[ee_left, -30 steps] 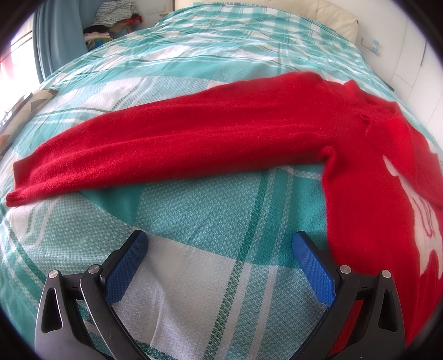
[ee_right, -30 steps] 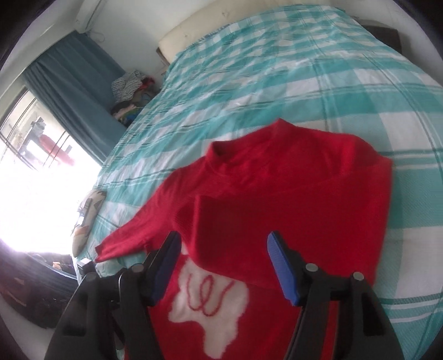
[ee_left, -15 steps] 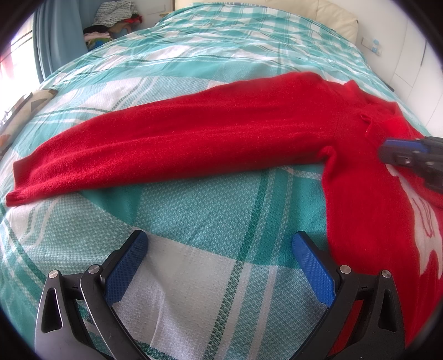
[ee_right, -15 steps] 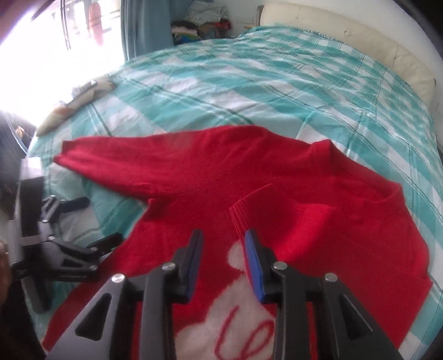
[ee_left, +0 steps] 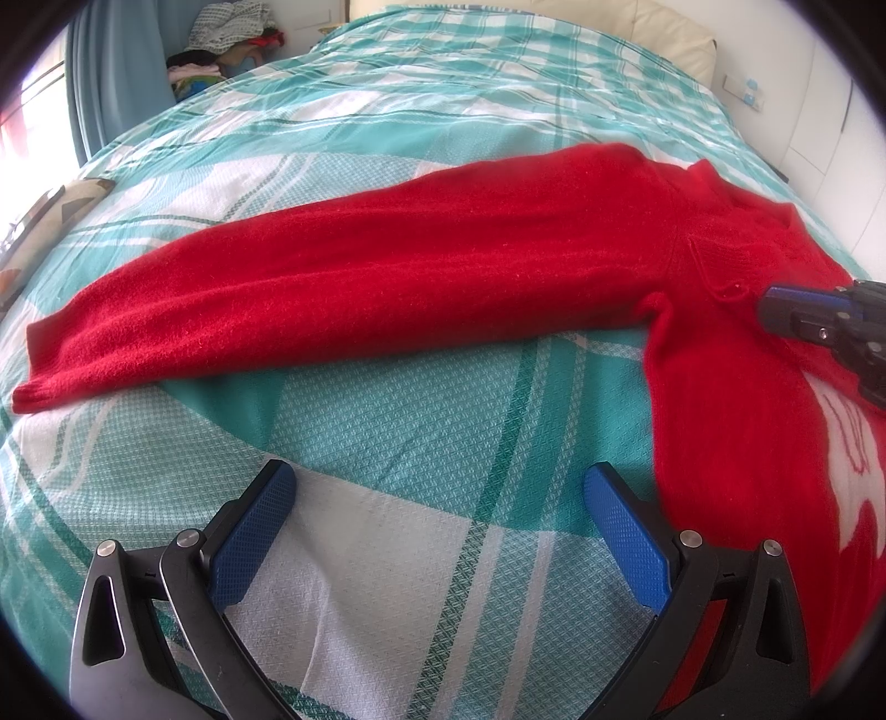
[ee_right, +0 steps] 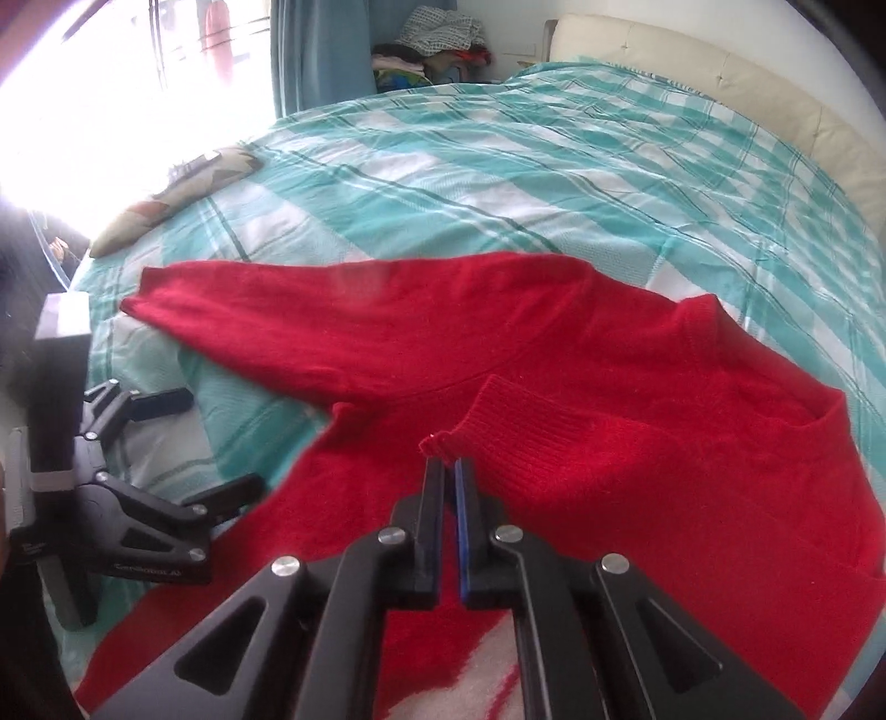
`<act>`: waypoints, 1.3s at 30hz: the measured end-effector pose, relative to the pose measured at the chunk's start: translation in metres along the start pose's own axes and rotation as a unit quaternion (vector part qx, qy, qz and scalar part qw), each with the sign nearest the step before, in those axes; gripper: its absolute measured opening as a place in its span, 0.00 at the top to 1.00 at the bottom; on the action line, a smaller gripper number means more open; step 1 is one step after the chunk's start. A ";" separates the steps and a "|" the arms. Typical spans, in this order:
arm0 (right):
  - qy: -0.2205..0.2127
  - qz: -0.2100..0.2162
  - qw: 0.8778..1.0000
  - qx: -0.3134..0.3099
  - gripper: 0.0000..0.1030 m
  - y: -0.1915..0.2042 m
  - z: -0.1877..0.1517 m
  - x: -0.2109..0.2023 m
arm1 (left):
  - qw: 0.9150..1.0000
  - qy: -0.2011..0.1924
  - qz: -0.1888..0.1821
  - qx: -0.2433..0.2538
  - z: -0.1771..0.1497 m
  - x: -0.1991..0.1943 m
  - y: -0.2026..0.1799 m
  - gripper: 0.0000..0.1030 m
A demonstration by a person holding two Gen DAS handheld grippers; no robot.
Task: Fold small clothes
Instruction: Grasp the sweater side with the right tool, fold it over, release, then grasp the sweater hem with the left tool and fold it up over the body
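A red sweater (ee_left: 720,343) with a white motif lies flat on the bed. Its left sleeve (ee_left: 343,277) stretches out to the left; it also shows in the right wrist view (ee_right: 343,327). The other sleeve is folded across the chest, its ribbed cuff (ee_right: 498,421) near the middle. My right gripper (ee_right: 449,471) is shut on the corner of that cuff; it shows in the left wrist view (ee_left: 775,307) over the chest. My left gripper (ee_left: 437,515) is open and empty over bare bedspread, below the outstretched sleeve and left of the sweater's side edge.
The bed has a teal and white checked bedspread (ee_left: 415,415). A patterned cushion (ee_right: 177,194) lies at the bed's left edge by the window. A pile of clothes (ee_right: 437,39) and a blue curtain (ee_right: 315,50) are beyond. A cream headboard (ee_right: 720,72) is at the far end.
My right gripper swung towards the folded sleeve's cuff and closed from open to shut on its corner. My left gripper has stayed still and open.
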State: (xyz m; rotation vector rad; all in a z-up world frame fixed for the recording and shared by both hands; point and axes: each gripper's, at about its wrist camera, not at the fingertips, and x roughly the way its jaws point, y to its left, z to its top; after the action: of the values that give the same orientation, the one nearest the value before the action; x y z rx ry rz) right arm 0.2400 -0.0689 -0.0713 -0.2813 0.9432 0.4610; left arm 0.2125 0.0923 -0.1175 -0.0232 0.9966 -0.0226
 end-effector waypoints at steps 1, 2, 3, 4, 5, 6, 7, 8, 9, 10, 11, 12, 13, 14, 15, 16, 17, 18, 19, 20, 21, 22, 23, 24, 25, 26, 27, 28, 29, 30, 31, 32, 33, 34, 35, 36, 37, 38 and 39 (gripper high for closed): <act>0.002 -0.002 1.000 -0.001 0.85 0.000 0.000 0.001 | 1.000 0.000 0.000 0.000 0.000 0.000 0.000 0.00; -0.002 0.000 1.000 0.001 0.77 -0.001 -0.001 -0.001 | 1.000 0.000 0.000 0.000 0.000 0.000 0.000 0.00; -0.008 0.006 1.000 0.007 0.74 -0.003 -0.004 -0.005 | 1.000 0.000 0.000 0.000 0.000 0.000 0.000 0.00; -0.014 0.015 1.000 0.019 0.73 -0.006 -0.007 -0.010 | 1.000 0.000 0.000 0.000 0.000 0.000 0.000 0.00; -0.019 0.024 0.999 0.035 0.71 -0.011 -0.012 -0.016 | 1.000 0.000 0.000 0.000 0.000 0.000 0.000 0.00; -0.024 0.032 0.998 0.054 0.69 -0.018 -0.020 -0.023 | 1.000 0.000 0.000 0.000 0.000 0.000 0.000 0.00; -0.029 0.036 0.996 0.072 0.66 -0.026 -0.029 -0.031 | 1.000 0.000 0.000 0.000 0.000 0.000 0.000 0.00; -0.033 0.035 0.995 0.091 0.64 -0.036 -0.041 -0.040 | 1.000 0.000 0.000 0.000 0.000 0.000 0.000 0.00; -0.037 0.031 0.993 0.110 0.62 -0.049 -0.054 -0.048 | 1.000 0.000 0.000 0.000 0.000 0.000 0.000 0.00; -0.039 0.023 0.990 0.133 0.62 -0.064 -0.069 -0.057 | 1.000 0.000 0.000 0.000 0.000 0.000 0.000 0.00; -0.038 0.011 0.987 0.157 0.62 -0.081 -0.086 -0.066 | 1.000 0.000 0.000 0.000 0.000 0.000 0.000 0.00; -0.034 -0.003 0.982 0.183 0.60 -0.100 -0.105 -0.074 | 1.000 0.000 0.000 0.000 0.000 0.000 0.000 0.00; -0.023 -0.025 0.978 0.207 0.59 -0.119 -0.123 -0.080 | 1.000 0.000 0.000 0.000 0.000 0.000 0.000 0.00; -0.010 -0.053 0.972 0.229 0.59 -0.137 -0.143 -0.086 | 1.000 0.000 0.000 0.000 0.000 0.000 0.000 0.00; -0.004 -0.073 0.966 0.249 0.59 -0.152 -0.161 -0.096 | 1.000 0.000 0.000 0.000 0.000 0.000 0.000 0.00; -0.004 -0.085 0.960 0.266 0.59 -0.164 -0.178 -0.107 | 1.000 0.000 0.000 0.000 0.000 0.000 0.000 0.00; -0.008 -0.094 0.956 0.279 0.59 -0.171 -0.193 -0.119 | 1.000 0.000 0.000 0.000 0.000 0.000 0.000 0.00; -0.013 -0.101 0.952 0.289 0.59 -0.176 -0.206 -0.132 | 1.000 0.000 0.000 0.000 0.000 0.000 0.000 0.00; -0.020 -0.104 0.949 0.296 0.59 -0.176 -0.218 -0.143 | 1.000 0.000 0.000 0.000 0.000 0.000 0.000 0.00; -0.028 -0.106 0.948 0.299 0.58 -0.175 -0.228 -0.153 | 1.000 0.000 0.001 0.000 0.000 0.000 0.000 0.00; -0.037 -0.110 0.946 0.301 0.54 -0.172 -0.238 -0.162 | 1.000 0.000 0.001 0.000 0.000 0.000 0.000 0.00; -0.048 -0.115 0.945 0.303 0.51 -0.168 -0.247 -0.169 | 1.000 0.000 0.001 0.000 0.000 0.000 0.000 0.00; -0.060 -0.118 0.942 0.307 0.45 -0.163 -0.257 -0.173 | 1.000 0.000 0.001 0.000 0.000 0.000 0.000 0.00; -0.073 -0.120 0.939 0.313 0.40 -0.159 -0.267 -0.176 | 1.000 0.000 0.001 0.000 0.000 0.000 -0.001 0.00; -0.084 -0.122 0.935 0.322 0.39 -0.156 -0.278 -0.177 | 1.000 0.000 0.002 0.000 0.000 0.000 0.000 0.00; -0.083 -0.121 0.928 0.341 0.39 -0.155 -0.289 -0.174 | 1.000 -0.001 0.002 0.000 0.000 0.000 0.000 0.00; -0.071 -0.112 0.920 0.369 0.38 -0.158 -0.294 -0.169 | 1.000 -0.001 0.001 0.000 0.000 0.000 0.000 0.00; -0.072 -0.110 0.914 0.385 0.38 -0.160 -0.295 -0.168 | 1.000 -0.001 0.001 0.000 0.000 0.000 0.000 0.00; -0.077 -0.112 0.912 0.388 0.38 -0.161 -0.292 -0.170 | 1.000 -0.001 0.002 0.000 0.000 0.000 0.000 0.00; -0.077 -0.109 0.912 0.387 0.35 -0.162 -0.290 -0.170 | 1.000 -0.001 0.002 0.000 0.000 0.000 0.000 0.00; -0.077 -0.105 0.913 0.387 0.33 -0.163 -0.290 -0.168 | 1.000 -0.002 0.002 0.001 0.000 0.000 0.001 0.00; -0.077 -0.103 0.912 0.389 0.31 -0.164 -0.291 -0.167 | 1.000 -0.002 0.002 0.000 0.000 0.000 0.001 0.00; -0.079 -0.102 0.911 0.392 0.31 -0.164 -0.292 -0.165 | 1.000 -0.003 0.001 -0.001 0.000 0.000 0.002 0.00; -0.080 -0.102 0.910 0.393 0.31 -0.163 -0.294 -0.164 | 1.000 -0.003 0.001 -0.002 0.000 0.000 0.002 0.00; -0.080 -0.103 0.911 0.391 0.31 -0.163 -0.294 -0.163 | 1.000 -0.002 0.001 -0.001 0.000 0.000 0.003 0.00; -0.080 -0.104 0.912 0.388 0.30 -0.163 -0.294 -0.163 | 1.000 0.000 0.000 -0.002 0.001 0.000 0.003 0.00; -0.079 -0.106 0.914 0.385 0.30 -0.162 -0.293 -0.162 | 1.000 0.002 -0.001 -0.003 0.001 0.000 0.003 0.00; -0.078 -0.108 0.915 0.382 0.29 -0.161 -0.293 -0.161 | 1.000 0.007 -0.002 -0.002 0.001 0.001 0.004 0.00; -0.077 -0.110 0.915 0.380 0.28 -0.160 -0.292 -0.160 | 1.000 0.015 -0.003 0.002 0.001 0.000 0.004 0.00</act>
State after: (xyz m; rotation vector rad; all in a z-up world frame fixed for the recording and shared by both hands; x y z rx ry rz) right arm 0.0321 -0.3734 -0.0980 0.3532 0.8574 -0.1099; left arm 0.2138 0.0960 -0.1170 -0.0223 1.0258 -0.0302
